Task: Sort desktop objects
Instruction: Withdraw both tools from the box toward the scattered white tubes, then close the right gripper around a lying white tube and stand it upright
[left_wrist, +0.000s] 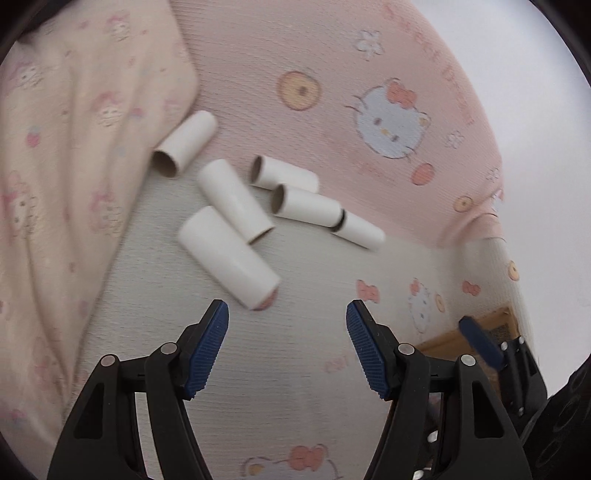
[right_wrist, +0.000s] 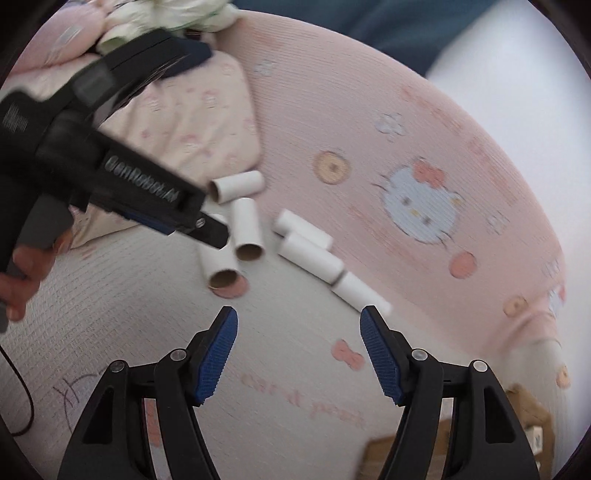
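Several white cardboard tubes lie loose on a pale bed cover (left_wrist: 277, 369). In the left wrist view my left gripper (left_wrist: 288, 317) is open and empty, with the nearest tube (left_wrist: 229, 254) just ahead of its left pad. Two tubes (left_wrist: 306, 205) (left_wrist: 360, 229) lie end to end with a black band (left_wrist: 340, 219) between them. The right wrist view has my right gripper (right_wrist: 299, 325) open with nothing between its pads, and the end tube (right_wrist: 360, 291) close to its right fingertip. A hand (right_wrist: 26, 269) holds the left gripper (right_wrist: 210, 232) over the tubes (right_wrist: 247, 229).
A folded pink patterned quilt (left_wrist: 74, 147) rises at the left beside the tubes. The pink cartoon-cat blanket (left_wrist: 391, 122) covers the far side. A wooden box (right_wrist: 443, 450) with letter tiles sits at the lower right edge. A dark cable (right_wrist: 22, 387) runs along the left.
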